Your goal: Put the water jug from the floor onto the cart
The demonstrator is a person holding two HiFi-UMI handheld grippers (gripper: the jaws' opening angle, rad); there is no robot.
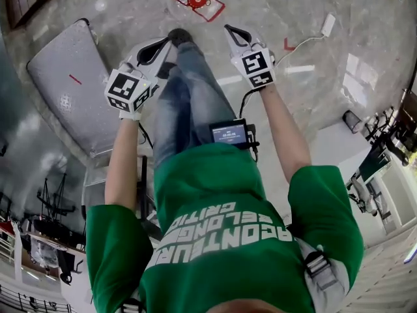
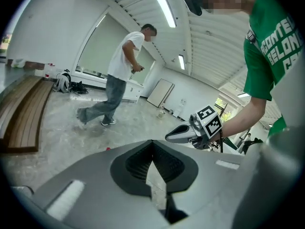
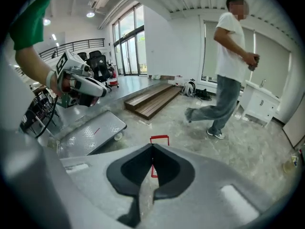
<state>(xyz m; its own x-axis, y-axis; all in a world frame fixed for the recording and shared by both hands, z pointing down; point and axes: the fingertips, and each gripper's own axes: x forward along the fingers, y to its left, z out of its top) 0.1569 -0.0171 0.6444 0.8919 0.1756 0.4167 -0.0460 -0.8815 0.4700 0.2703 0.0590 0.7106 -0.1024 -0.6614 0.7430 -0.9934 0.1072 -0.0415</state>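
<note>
**Jug untouched, both grippers clenched empty**

The clear, red-capped water jug (image 1: 196, 0) is seen on the far floor, right of the grey metal platform cart (image 1: 65, 77). The left gripper (image 1: 165, 43) and right gripper (image 1: 229, 30) are closed on nothing. A heavy, smooth, sloshing load is expected, best gripped at the neck

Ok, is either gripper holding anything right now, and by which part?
Nothing is held. The left gripper and the right gripper both have their jaws shut together, with nothing between them.
</note>
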